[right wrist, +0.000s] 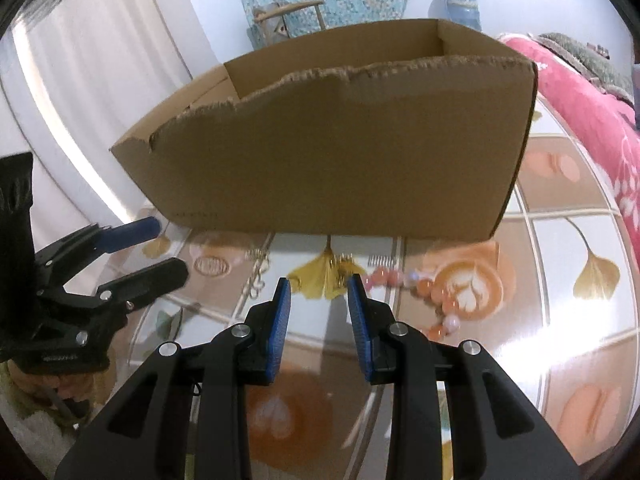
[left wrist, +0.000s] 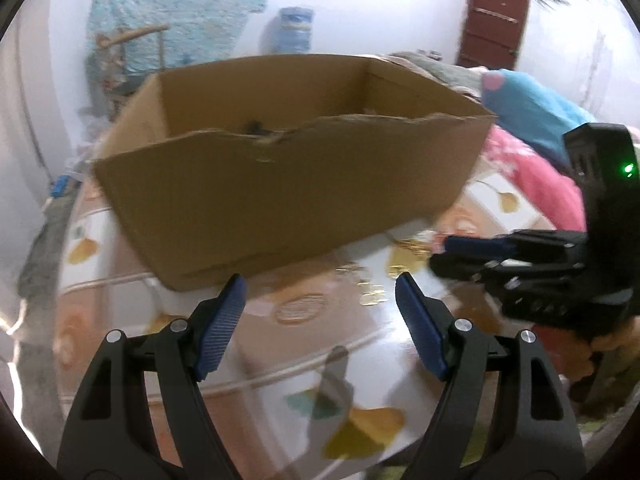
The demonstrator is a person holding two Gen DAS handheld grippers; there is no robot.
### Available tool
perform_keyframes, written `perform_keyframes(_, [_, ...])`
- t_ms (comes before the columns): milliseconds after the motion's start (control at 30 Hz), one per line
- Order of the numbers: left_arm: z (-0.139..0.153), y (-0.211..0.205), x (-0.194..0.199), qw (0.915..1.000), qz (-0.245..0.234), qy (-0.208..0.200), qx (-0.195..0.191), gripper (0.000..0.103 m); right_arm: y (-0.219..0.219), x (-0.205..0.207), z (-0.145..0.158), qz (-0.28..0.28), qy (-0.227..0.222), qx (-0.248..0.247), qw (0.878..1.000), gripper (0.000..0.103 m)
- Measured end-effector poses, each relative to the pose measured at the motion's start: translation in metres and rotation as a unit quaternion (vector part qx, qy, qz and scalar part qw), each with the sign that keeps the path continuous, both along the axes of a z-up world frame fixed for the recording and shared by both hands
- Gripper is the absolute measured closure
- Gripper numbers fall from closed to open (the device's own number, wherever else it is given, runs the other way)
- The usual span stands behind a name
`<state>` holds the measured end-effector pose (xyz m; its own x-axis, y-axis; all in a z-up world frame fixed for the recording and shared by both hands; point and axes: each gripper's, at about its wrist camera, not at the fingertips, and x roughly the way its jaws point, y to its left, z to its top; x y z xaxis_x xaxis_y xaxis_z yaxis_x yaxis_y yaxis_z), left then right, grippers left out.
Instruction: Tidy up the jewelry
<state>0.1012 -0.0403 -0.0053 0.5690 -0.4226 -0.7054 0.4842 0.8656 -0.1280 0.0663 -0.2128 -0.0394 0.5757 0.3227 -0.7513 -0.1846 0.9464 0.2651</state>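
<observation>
An open cardboard box [left wrist: 288,184] [right wrist: 332,160] with a torn front rim stands on the glossy patterned table [right wrist: 560,240]; something dark lies inside it, too blurred to name. In front of the box lie a small gold jewelry piece [right wrist: 340,274] [left wrist: 372,296] and a pink bead bracelet [right wrist: 428,294]. My right gripper [right wrist: 319,284] [left wrist: 438,256] hovers just before the gold piece, jaws narrowly apart with nothing between them. My left gripper [left wrist: 320,284] [right wrist: 168,248] is wide open and empty, to the left near the box's front corner.
Small silver pieces [right wrist: 256,258] lie left of the gold one. A pink blanket [right wrist: 592,120] [left wrist: 532,176] and a blue cushion [left wrist: 532,108] border the table's right side. A water jug [left wrist: 294,32], a patterned cloth and a brown door [left wrist: 492,20] stand behind.
</observation>
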Motion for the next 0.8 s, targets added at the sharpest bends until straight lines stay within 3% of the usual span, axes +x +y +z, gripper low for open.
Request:
perform_keyframes(167, [-0.001,-0.02,-0.002,0.9994,-0.034,0.006,-0.004,0.034,-0.001,-0.003,-0.003,0.004,0.007,0.002,1.0,0.074])
perform_keyframes(400, [-0.008,-0.027,0.002,0.9988,-0.042,0.027,0.0,0.043,-0.004,-0.007,-0.001,0.006,-0.007,-0.01,1.0,0.078])
perform_keyframes(667, [-0.012,-0.03,0.006,0.9979,-0.051,0.038,0.008,0.043,-0.003,0.003,-0.006,0.008,-0.002,-0.078,0.997,0.078])
perform_keyframes(800, [-0.012,-0.032,0.006,0.9973,-0.063,0.038,0.008,0.043,-0.002,0.005,-0.008,0.01,0.005,-0.104,0.995,0.092])
